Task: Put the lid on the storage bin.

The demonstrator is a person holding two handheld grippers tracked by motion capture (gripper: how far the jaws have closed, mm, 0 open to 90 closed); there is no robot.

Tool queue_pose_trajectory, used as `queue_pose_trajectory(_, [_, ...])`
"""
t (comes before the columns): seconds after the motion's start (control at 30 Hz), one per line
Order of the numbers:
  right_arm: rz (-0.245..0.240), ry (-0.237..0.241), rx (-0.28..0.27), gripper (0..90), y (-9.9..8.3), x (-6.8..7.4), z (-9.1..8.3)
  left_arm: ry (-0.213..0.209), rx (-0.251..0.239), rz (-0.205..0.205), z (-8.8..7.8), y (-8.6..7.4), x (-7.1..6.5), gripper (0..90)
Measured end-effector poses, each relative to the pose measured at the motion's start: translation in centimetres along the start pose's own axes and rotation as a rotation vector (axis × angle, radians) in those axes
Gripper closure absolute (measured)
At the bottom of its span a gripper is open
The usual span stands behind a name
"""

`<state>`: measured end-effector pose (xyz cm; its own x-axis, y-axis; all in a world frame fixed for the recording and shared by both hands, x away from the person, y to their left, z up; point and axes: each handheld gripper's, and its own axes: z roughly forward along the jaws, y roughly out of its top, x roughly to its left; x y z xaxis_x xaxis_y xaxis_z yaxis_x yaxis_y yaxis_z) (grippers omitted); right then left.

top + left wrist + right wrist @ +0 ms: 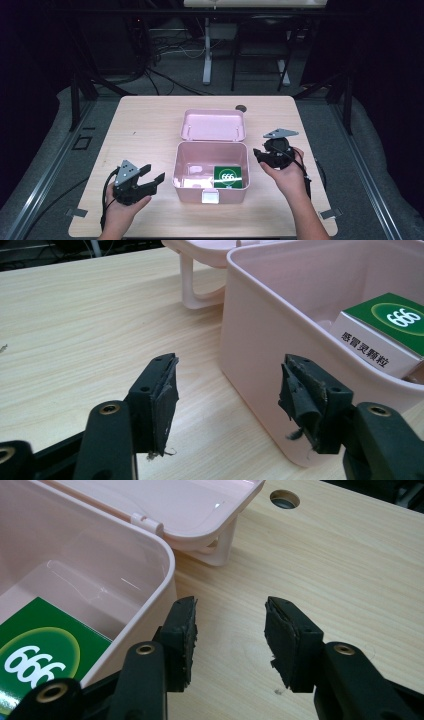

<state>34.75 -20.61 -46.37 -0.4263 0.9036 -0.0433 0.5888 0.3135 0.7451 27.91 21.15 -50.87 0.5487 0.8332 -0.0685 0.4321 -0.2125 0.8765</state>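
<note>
At nine o'clock from the box, the left gripper [151, 176], held in the person's left hand [120, 212], rests low over the pale wooden table [145, 120] with its jaws spread wide and nothing between them; in the left gripper view its worn black pads [165, 405] stand just beside the box's outer wall. At the table's centre sits the open pink plastic storage box [210, 172], its hinged lid [213, 125] folded back flat at twelve o'clock. Inside, at the box's four o'clock corner, lies a green and white medicine carton [229, 177] marked 666. At three o'clock from the box, the right gripper [259, 155] is held with jaws likewise apart and empty, close to the rim.
</note>
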Motion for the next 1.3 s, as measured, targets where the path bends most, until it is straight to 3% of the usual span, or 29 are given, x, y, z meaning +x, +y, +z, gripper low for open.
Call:
queue_pose_trajectory(0.27, [-0.004,-0.001,0.032,57.7,-0.2,0.1,0.1,-0.001,0.003,-0.013,0.2,-0.1,0.1,44.7])
queue_pose_trajectory(0.5, [0.020,0.002,0.004,57.4,-0.3,-0.2,0.0,-0.001,-0.004,-0.017,-0.1,0.1,0.2,52.9])
queue_pose_trajectory(0.6, [0.046,0.044,-0.008,57.1,-0.1,-0.4,-0.2,0.003,0.012,-0.015,-0.2,0.2,0.2,53.6])
queue_pose_trajectory(0.73, [0.054,0.055,-0.018,56.9,0.1,-0.3,0.0,0.006,0.005,-0.010,-0.4,0.5,0.1,53.7])
queue_pose_trajectory(0.77, [0.054,0.052,0.004,56.9,0.2,-0.3,0.0,0.004,0.001,-0.010,-0.5,0.6,0.2,53.7])
queue_pose_trajectory(0.87, [0.049,0.067,-0.001,56.9,0.3,-0.3,0.5,0.006,0.002,-0.014,-0.6,0.7,0.2,53.9])
queue_pose_trajectory(0.97, [0.079,0.108,0.018,56.9,0.7,-0.5,0.7,-0.004,-0.001,-0.024,-0.6,0.9,0.4,54.0])
queue_pose_trajectory(1.1, [0.063,0.111,0.033,56.9,1.5,-0.5,0.7,-0.002,-0.004,-0.020,-0.6,1.0,0.4,54.4])
queue_pose_trajectory(1.3, [0.088,0.128,0.068,56.8,3.2,-0.6,0.6,-0.006,0.004,-0.016,-0.6,1.1,0.2,54.7])
